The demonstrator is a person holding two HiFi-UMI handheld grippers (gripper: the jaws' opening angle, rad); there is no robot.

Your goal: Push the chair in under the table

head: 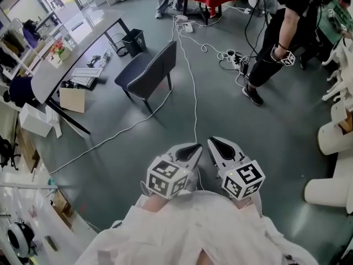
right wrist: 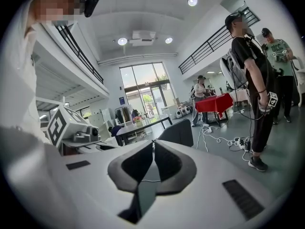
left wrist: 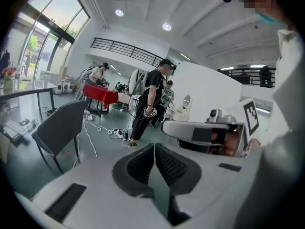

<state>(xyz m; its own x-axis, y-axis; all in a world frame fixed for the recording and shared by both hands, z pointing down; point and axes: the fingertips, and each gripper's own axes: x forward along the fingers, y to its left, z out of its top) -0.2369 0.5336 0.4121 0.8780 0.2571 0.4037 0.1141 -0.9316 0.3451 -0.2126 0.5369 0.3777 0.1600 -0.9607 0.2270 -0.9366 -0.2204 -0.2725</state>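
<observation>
Fingers of the left gripper (head: 190, 150) and right gripper (head: 222, 145) are pressing together empty, while the dark chair (head: 148, 70) standing well ahead of them is looking light, rigid, best pushed at its backrest.

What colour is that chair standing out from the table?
The chair is dark grey, nearly black. The head view shows it best.

Left gripper (head: 191, 150) and right gripper (head: 222, 146) side by side, jaws together, empty.

A big open robotics lab hall. Cables (head: 194, 93) trail over the grey floor (head: 265, 131). A mezzanine railing (left wrist: 126, 49) runs overhead.
</observation>
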